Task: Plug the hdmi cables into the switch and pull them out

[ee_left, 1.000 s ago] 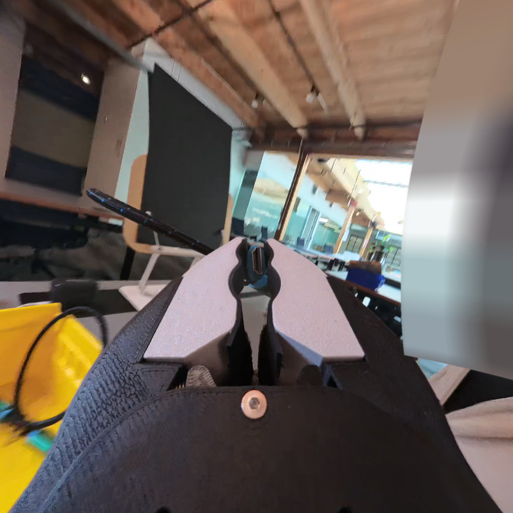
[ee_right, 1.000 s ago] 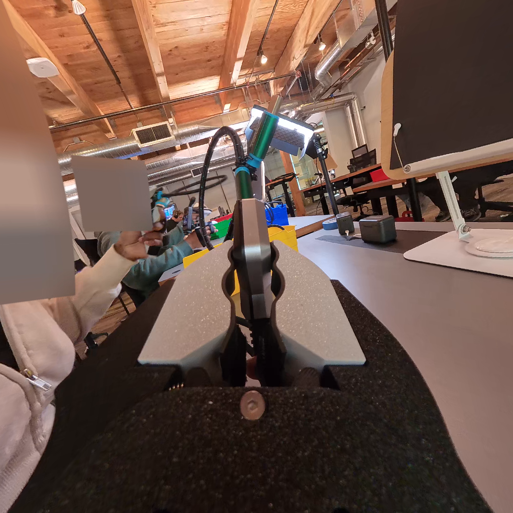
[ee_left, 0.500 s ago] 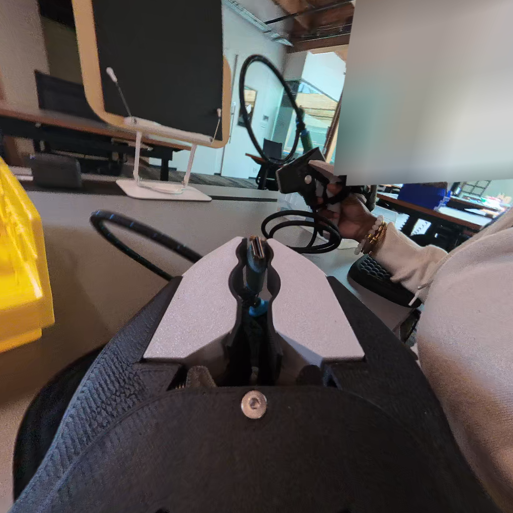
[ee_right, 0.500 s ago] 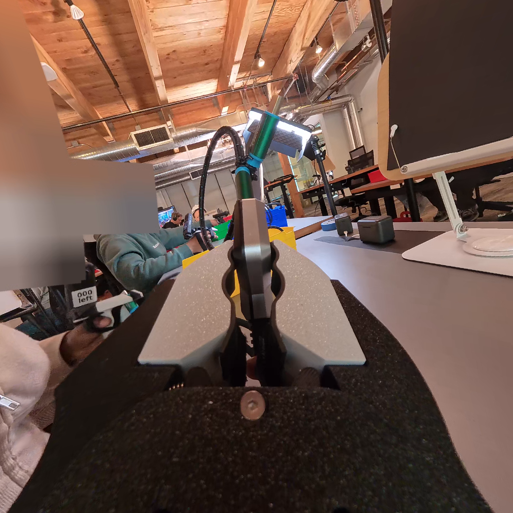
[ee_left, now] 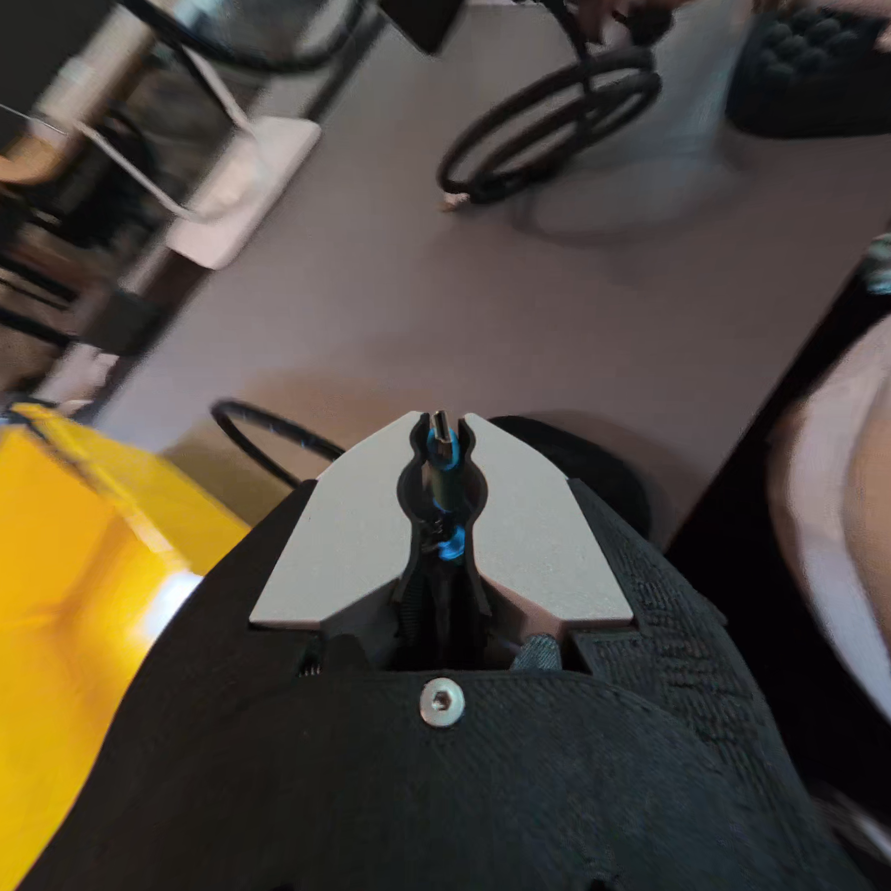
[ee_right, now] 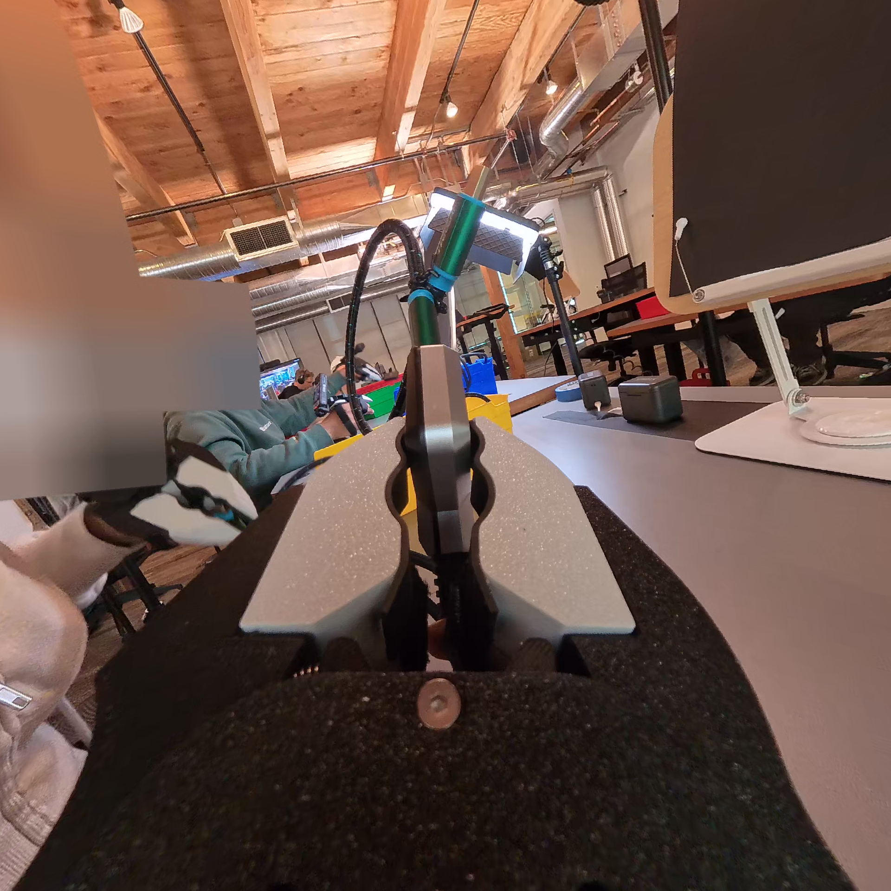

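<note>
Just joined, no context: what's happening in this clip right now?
A person holds a gripper in each hand over a grey table. The left gripper is shut on an HDMI plug, metal tip pointing forward and free. The right gripper is shut on the grey switch, held upright, with a green-plugged cable already in its top. The left view is motion-blurred.

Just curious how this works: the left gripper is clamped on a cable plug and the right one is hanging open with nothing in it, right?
Not quite. The left gripper is shut on the cable plug, but the right gripper is not open: the right wrist view shows it shut on the grey switch.
</note>
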Available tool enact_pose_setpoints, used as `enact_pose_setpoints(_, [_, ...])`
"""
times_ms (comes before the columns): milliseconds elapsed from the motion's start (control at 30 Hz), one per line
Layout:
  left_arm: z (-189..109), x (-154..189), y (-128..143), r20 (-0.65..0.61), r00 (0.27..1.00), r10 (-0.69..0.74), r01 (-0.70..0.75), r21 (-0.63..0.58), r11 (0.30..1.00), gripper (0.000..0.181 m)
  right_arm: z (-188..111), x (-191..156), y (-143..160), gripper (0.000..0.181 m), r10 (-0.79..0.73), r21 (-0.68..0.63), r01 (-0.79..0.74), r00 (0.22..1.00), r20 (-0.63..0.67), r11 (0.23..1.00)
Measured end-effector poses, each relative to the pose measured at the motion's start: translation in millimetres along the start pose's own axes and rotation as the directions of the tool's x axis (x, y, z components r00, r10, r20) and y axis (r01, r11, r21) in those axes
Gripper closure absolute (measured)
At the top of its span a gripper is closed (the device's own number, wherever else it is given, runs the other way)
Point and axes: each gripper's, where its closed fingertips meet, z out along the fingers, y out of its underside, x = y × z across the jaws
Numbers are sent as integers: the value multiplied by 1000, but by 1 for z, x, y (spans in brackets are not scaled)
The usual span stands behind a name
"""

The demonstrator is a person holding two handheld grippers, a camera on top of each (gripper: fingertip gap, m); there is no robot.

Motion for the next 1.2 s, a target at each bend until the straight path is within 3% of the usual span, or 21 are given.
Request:
enact_pose_setpoints(233, [28,23,3,-190,947,-258,290,168,942,166,0,1,1,160,-6,-3,6,1000,-6,1000])
enact_pose_setpoints(533, [30,25,3,-170,958,-232,265,201,943,166,0,0,1,160,-5,-7,5,1000,-1,1000])
enact_pose_setpoints(633, [33,31,8,-176,969,-173,200,148,969,166,0,0,2,160,-4,-8,4,1000,2,1000])
enact_pose_setpoints(767, [25,37,22,-283,959,-22,9,-49,999,167,1,0,1,160,-4,-7,4,1000,1,1000])
enact_pose_setpoints(833, [15,26,23,-322,945,49,-93,-124,988,169,1,-1,2,160,-1,-8,1,1000,7,1000])
enact_pose_setpoints(933, [5,-4,20,-266,927,264,-315,-175,933,170,0,-3,1,160,2,-7,-2,1000,20,1000])
enact_pose_setpoints(1000, [-8,-17,10,-271,923,274,-329,-185,926,171,0,-3,1,160,1,-7,-1,1000,17,1000])
enact_pose_setpoints(1067, [-28,-22,-17,-341,931,129,-174,-104,979,171,0,-2,1,160,0,-8,0,1000,11,1000])
enact_pose_setpoints(1100, [-42,-17,-34,-440,898,15,-41,-49,998,171,0,-2,1,159,0,-8,0,1000,11,1000])
enact_pose_setpoints(1133, [-60,-10,-52,-574,812,-102,115,-14,993,171,0,-2,1,160,1,-8,-1,1000,13,1000])
enact_pose_setpoints(1200, [-96,0,-76,-812,518,-270,371,-72,926,171,0,-3,1,160,3,-7,-3,1000,16,1000])
